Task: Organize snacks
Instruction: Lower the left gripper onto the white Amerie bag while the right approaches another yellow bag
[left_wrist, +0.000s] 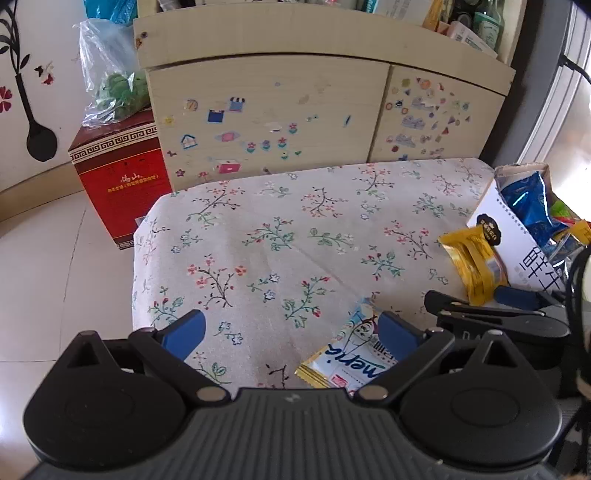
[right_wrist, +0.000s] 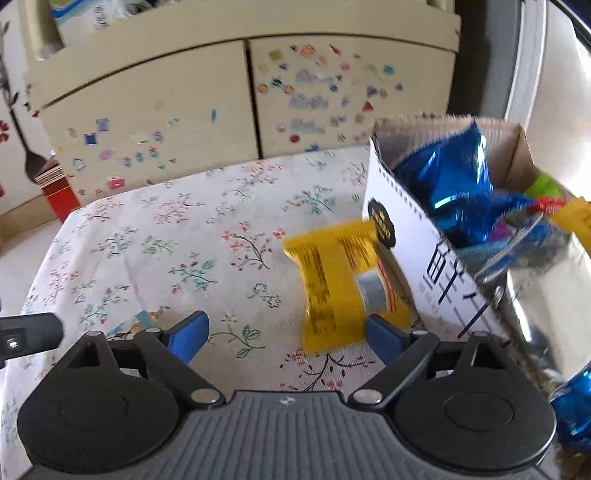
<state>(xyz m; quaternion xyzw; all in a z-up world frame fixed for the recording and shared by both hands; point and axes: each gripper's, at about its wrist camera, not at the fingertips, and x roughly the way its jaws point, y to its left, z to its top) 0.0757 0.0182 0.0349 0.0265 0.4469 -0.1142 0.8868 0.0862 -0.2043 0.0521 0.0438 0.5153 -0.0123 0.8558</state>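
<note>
Both tools stand with fingers apart and hold nothing. Nearest, a white snack packet lies flat on the flowered worktop, partly under the left tool. Just ahead of the right tool a yellow packet lies touching the wall of the white box, which already holds blue packets. The step seems to be picking up loose packets; next, the right tool likely closes on the yellow one and lifts it over the box wall.
</note>
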